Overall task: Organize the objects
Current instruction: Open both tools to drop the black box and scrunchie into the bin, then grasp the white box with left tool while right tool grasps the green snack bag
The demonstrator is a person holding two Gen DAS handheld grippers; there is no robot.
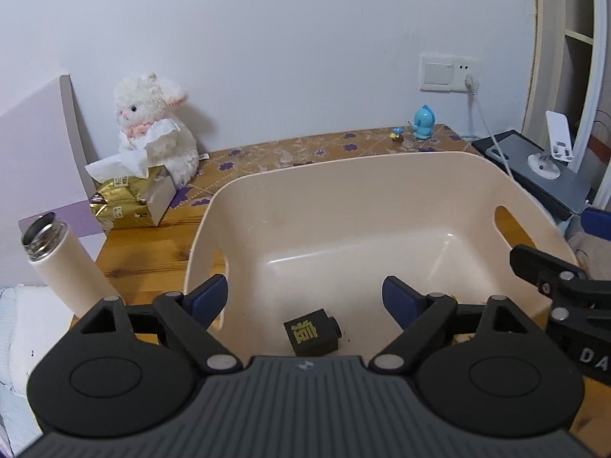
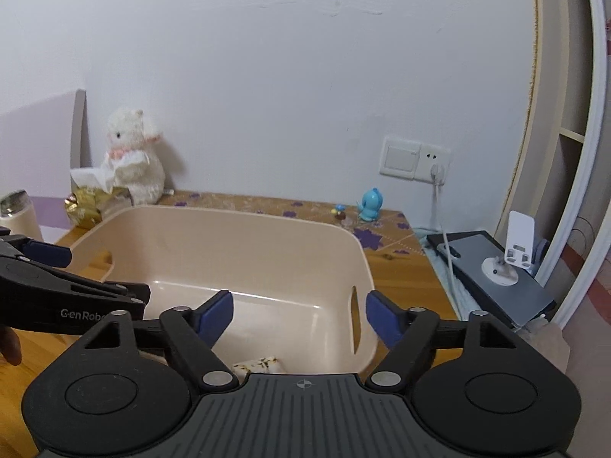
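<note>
Both wrists close, facing shared bin point(image 1: 382, 191)

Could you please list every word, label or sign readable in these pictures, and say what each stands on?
"GenRobo", cut off: side of the left claw, seen from the right wrist.
"DA", cut off: side of the right claw, seen from the left wrist.
Yellow character on the black cube in the bin: not legible.
Gold tissue pack labels: too small.

Left gripper point(image 1: 304, 297) is showing black linkage arms, silver pivot screws, two round black discs, a ribbed grey housing with a crosshair mark, and blue fingers point(image 1: 209, 297). Right gripper point(image 2: 299, 315) is matching it; white "GenRob" lettering is showing on the left unit's side.
</note>
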